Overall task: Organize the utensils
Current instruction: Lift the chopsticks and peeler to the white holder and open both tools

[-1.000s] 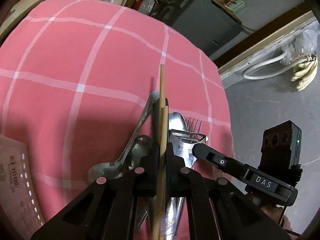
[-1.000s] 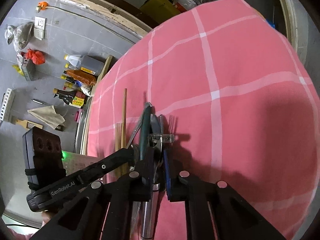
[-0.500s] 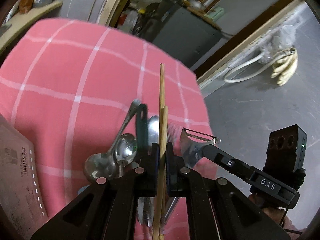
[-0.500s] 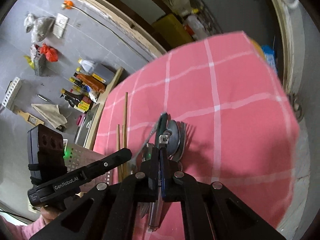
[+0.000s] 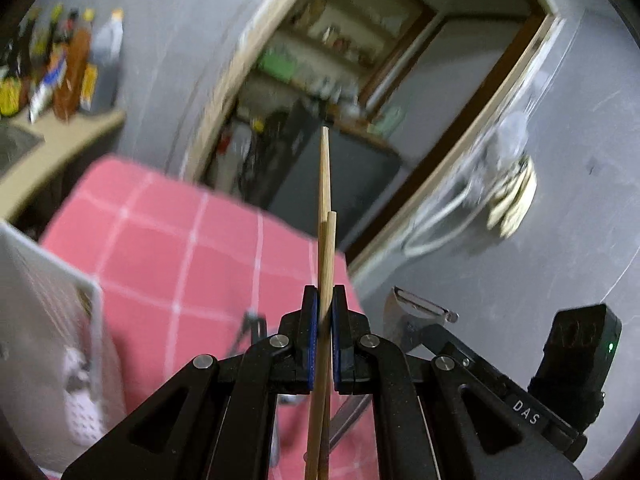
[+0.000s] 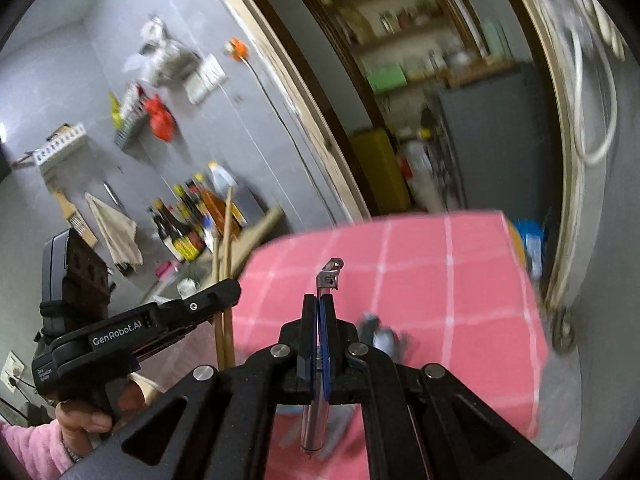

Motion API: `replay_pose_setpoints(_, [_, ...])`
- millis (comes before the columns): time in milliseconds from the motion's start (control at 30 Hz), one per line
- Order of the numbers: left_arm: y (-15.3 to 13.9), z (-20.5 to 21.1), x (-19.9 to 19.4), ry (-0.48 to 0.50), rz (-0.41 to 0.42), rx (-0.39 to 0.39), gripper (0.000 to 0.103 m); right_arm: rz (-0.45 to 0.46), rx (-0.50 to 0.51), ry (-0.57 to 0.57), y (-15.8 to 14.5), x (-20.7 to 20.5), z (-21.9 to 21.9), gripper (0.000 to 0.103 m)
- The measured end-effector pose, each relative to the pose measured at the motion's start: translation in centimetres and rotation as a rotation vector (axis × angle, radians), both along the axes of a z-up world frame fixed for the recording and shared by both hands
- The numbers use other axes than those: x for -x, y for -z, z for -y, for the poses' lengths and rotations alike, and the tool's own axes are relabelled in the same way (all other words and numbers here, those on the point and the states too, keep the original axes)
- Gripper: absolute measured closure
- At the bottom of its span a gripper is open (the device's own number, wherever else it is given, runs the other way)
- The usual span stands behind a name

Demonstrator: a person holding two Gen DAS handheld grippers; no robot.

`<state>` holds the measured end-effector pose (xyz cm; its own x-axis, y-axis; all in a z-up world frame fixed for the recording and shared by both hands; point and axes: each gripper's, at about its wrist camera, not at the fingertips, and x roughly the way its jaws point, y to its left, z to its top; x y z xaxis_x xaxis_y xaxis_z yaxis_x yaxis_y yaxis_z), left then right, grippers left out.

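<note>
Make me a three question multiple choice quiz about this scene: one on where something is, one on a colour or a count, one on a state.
1. Where is the white perforated basket in the left wrist view?
A. far left
B. far right
C. top centre

2. How many chopsticks does the left tool hold?
A. one
B. two
C. four

3. What state is the right tool in?
A. wide open
B. shut on nothing
C. shut on the peeler

Answers: 1 A, the basket fills the left edge beside the pink checked tablecloth. 2 B, two wooden sticks run between its fingers. 3 C, its pads clamp the metal handle, with the blade head sticking out ahead.
</note>
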<state>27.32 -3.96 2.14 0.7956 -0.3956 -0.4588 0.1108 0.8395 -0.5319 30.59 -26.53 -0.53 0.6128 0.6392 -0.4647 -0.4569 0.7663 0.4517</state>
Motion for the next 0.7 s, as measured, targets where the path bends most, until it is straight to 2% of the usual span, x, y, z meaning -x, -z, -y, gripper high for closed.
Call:
replay_pose_setpoints(267, [-7.0,-5.0,3.2,-0.143,0.245,-0.056,0.099,0.218,-0.069,-0.015,-6.2,2.1,-4.1,0.101])
replay_pose_setpoints(400, [-8.8,-8.1,4.9,-0.235,0.353,-0.106,0.099,0.304,-0.087,-0.042,-8.4,3.1,-7.2,0.101])
replay_pose_setpoints(533, [-8.3,-10.3,5.6,-0.279,0.396,-0.160,0.099,0.345,-0.086,-0.070,-8.9,3.9,-10.6,0.101])
replay_pose_setpoints(700, [-5.4,-12.3,6.0,-0.317,0.380,-0.202,0.099,0.330,-0.042,-0.102,-7.1,4.8,-14.5,0.101])
